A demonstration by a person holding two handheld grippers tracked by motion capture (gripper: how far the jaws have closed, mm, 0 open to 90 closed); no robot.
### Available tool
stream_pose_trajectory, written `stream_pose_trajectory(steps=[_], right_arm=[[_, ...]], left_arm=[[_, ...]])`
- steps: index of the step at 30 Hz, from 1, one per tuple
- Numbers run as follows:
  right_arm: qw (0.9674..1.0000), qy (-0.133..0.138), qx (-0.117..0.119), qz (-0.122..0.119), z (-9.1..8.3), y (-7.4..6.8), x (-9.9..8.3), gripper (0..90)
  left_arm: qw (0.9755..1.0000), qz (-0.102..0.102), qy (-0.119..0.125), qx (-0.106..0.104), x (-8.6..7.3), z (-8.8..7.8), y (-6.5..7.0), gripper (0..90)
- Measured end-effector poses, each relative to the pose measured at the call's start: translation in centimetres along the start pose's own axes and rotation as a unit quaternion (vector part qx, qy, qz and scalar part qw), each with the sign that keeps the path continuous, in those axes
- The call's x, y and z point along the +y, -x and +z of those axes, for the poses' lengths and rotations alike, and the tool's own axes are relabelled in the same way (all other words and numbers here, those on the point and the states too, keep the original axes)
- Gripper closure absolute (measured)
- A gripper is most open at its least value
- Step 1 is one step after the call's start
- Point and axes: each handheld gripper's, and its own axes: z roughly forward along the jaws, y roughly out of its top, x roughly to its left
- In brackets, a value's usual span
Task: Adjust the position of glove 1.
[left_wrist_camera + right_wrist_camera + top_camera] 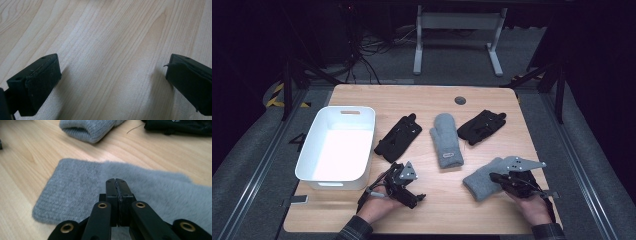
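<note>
Two grey mittens and two black gloves lie on the wooden table (437,205). My right gripper (493,176) (115,181) is shut and hovers over the near grey mitten (482,184) (75,187) at the front right; I see nothing between its jaws. A second grey mitten (447,142) (90,128) lies in the middle, cuff toward me. One black glove (398,136) lies left of it, the other (482,126) (180,126) to its right. My left gripper (408,186) (111,67) rests open over bare wood near the front edge.
A white plastic bin (367,150) stands at the table's left side, close to my left gripper. A round grommet (460,100) sits in the far part of the tabletop. Beyond the table stand a desk frame and cables on the floor.
</note>
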Motion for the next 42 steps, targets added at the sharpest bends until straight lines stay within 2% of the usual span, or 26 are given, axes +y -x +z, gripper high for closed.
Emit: stream_pose_trajectory(steps=[7,14,21,29,35,39,42], right_arm=[[0.9996,-0.011,0.023,-0.011,0.7,-1.2,-0.1,90.0],[0.9976,-0.015,0.055,-0.04,1.8,-3.2,0.6,90.0],[0.9926,-0.022,0.098,-0.069,2.7,-5.3,1.1,90.0],[0.9833,-0.028,0.148,-0.103,3.7,-7.2,1.5,90.0],[0.9809,-0.029,0.159,-0.108,3.6,-7.7,1.6,90.0],[0.9782,-0.032,0.173,-0.111,3.6,-7.8,1.4,90.0],[0.9777,-0.031,0.173,-0.115,3.3,-7.9,1.2,90.0]], left_arm=[[1.0,0.0,0.0,0.0,0.0,0.0,0.0,0.2],[1.0,0.001,0.0,0.0,0.0,0.0,0.0,0.2],[1.0,0.0,0.0,0.0,0.0,0.0,0.0,0.2],[1.0,0.0,0.0,0.0,0.0,0.0,0.0,0.2],[1.0,0.001,0.0,0.0,0.0,0.0,0.0,0.2],[1.0,0.001,0.0,0.0,0.0,0.0,0.0,0.2],[1.0,0.001,0.0,0.0,0.0,0.0,0.0,0.2]])
